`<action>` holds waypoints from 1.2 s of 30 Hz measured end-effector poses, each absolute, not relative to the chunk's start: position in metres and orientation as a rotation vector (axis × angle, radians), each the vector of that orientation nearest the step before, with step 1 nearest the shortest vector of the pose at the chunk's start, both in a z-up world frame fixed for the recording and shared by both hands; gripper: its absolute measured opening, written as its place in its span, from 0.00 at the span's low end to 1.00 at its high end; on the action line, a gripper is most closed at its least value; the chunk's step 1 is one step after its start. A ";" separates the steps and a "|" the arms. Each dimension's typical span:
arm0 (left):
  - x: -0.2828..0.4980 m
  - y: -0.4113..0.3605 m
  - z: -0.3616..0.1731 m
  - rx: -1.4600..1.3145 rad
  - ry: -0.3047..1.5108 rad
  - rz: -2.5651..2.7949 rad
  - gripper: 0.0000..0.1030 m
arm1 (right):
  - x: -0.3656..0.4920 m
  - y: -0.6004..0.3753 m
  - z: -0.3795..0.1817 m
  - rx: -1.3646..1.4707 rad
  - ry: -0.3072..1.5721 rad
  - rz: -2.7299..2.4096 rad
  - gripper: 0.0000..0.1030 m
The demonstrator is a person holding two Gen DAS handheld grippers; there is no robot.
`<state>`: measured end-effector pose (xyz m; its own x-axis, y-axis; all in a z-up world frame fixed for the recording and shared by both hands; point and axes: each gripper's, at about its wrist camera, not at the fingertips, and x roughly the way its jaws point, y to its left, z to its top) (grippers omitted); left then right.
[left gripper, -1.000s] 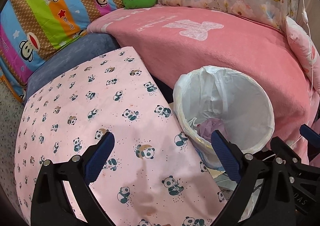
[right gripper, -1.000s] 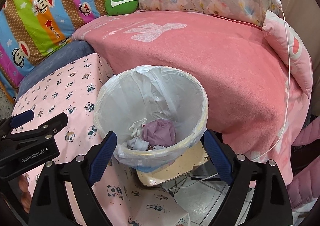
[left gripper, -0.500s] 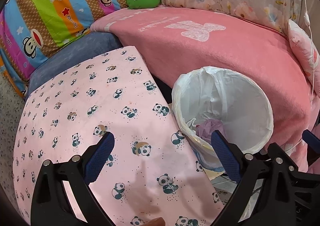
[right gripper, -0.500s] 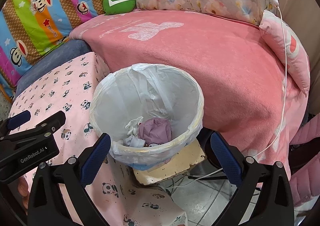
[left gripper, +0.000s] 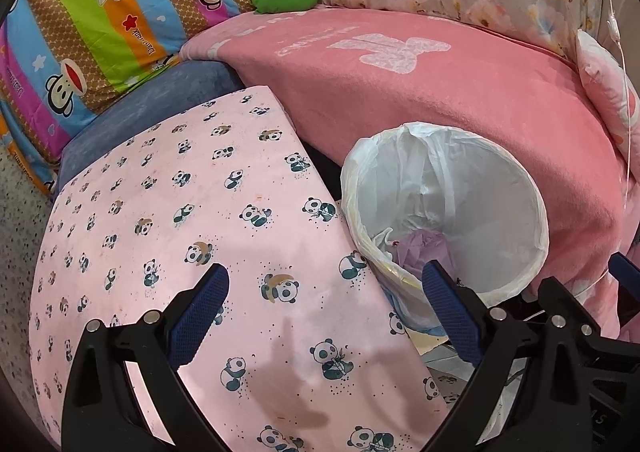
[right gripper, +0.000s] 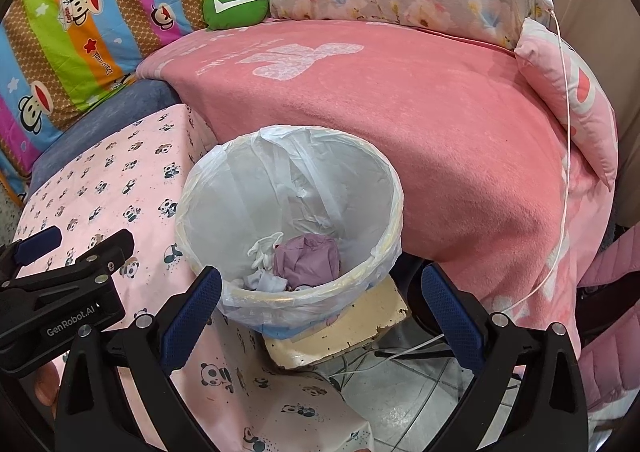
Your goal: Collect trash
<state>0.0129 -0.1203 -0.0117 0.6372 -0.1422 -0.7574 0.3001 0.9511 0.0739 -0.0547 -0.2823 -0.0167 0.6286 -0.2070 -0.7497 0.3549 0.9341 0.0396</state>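
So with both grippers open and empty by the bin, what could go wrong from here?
1. The bin sits on a small cream block off the floor; a nudge from the right gripper, whose open jaws flank its near rim, might tip it.
2. The loose liner could snag on a jaw.
3. The white cable hanging over the pink blanket might catch an arm.

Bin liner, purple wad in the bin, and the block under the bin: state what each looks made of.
Bin liner: thin translucent white plastic film, glossy, creased and folded over the rim.
Purple wad: probably crumpled paper or tissue, matte, with sharp folds.
Block: cream, chipped and speckled along its edge; possibly foam or painted wood, unclear.
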 end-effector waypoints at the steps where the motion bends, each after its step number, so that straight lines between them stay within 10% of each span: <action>1: 0.013 -0.120 -0.012 0.199 0.845 -0.252 0.90 | -0.055 -0.282 -0.017 0.192 0.834 -0.327 0.96; 36: 0.011 -0.120 -0.016 0.202 0.856 -0.240 0.93 | -0.056 -0.288 -0.023 0.202 0.840 -0.333 0.96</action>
